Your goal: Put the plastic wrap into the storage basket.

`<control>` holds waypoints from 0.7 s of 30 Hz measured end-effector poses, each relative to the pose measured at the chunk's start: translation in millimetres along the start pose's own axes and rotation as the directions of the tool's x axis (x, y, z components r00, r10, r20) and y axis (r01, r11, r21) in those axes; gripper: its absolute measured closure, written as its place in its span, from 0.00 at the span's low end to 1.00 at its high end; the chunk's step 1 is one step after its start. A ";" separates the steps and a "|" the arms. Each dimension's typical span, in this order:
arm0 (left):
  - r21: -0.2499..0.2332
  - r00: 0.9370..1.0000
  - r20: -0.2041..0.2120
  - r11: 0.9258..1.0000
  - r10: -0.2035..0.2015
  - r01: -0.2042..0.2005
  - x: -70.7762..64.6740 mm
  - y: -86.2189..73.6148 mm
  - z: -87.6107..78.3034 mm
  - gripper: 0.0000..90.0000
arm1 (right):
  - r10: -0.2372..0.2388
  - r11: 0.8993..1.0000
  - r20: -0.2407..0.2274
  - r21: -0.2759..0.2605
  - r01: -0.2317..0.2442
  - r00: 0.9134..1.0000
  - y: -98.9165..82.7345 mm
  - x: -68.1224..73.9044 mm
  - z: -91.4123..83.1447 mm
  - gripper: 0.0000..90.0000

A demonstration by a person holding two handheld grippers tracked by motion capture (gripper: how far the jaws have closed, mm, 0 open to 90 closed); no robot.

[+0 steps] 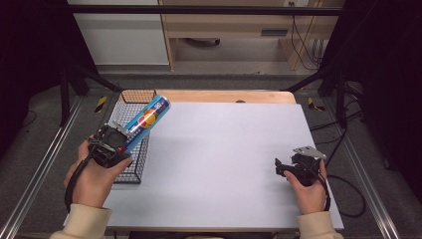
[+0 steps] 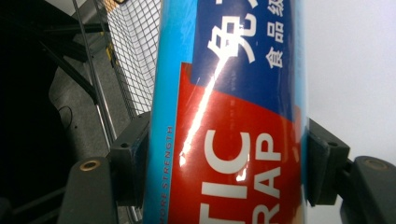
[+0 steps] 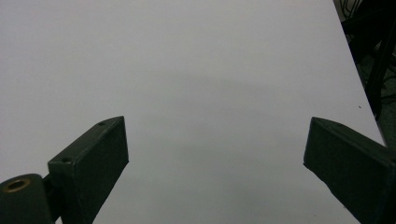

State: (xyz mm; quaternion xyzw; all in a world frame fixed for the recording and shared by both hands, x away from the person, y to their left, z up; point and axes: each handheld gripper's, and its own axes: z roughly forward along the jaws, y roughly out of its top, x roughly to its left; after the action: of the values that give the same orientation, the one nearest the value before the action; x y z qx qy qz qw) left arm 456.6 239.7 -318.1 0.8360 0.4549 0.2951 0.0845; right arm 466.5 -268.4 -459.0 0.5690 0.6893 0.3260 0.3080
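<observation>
My left gripper [image 1: 121, 138] clamps a blue-and-red box of plastic wrap [image 1: 147, 119], tilted above the wire basket [image 1: 130, 172] — its label cut off in the left gripper view. My right gripper [image 3: 215, 163] gapes over bare table [image 1: 224, 149].

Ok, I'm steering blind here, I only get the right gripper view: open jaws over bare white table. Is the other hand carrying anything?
Observer: Yes. The left gripper is shut on a long blue and red box of plastic wrap, clamped across its width.
Operator: Where is that box relative to the table?
Observer: Held up at a slant over a black wire basket at the left edge of the white table.
Operator: And where is my gripper from above?
Observer: The right gripper sits low near the table's front right, far from the box.
</observation>
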 end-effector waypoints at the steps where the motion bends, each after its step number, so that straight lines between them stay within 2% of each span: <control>1: 0.000 1.000 0.000 1.000 0.000 0.000 0.0 0.0 0.0 0.35 | 0.000 1.000 0.000 0.000 0.000 1.000 0.0 0.0 0.0 0.08; 6: 0.018 0.999 0.000 0.999 -0.044 0.044 7.4 -0.4 5.1 0.35 | -0.001 1.000 -0.002 0.002 0.001 1.000 0.0 1.3 -0.1 0.08; 9: 0.032 0.998 -0.008 0.998 -0.057 0.057 9.0 -0.6 7.7 0.35 | -0.003 1.000 -0.008 0.005 0.003 1.000 -0.1 1.7 0.2 0.08; 16: 0.088 0.994 -0.054 0.991 -0.100 0.104 18.1 0.0 17.2 0.35 | -0.013 1.000 -0.032 -0.005 0.013 0.999 2.1 6.1 0.2 0.08; 21: 0.099 0.991 -0.053 0.987 -0.123 0.127 25.2 7.2 20.7 0.35 | -0.012 1.000 -0.041 0.001 0.012 0.999 1.8 5.0 1.8 0.08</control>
State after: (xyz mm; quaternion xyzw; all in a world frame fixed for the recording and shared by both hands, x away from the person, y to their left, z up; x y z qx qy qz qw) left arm 483.9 258.7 -321.4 0.8019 0.5228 0.2850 0.0492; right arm 468.2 -263.0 -458.9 0.5581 0.6990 0.3355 0.2954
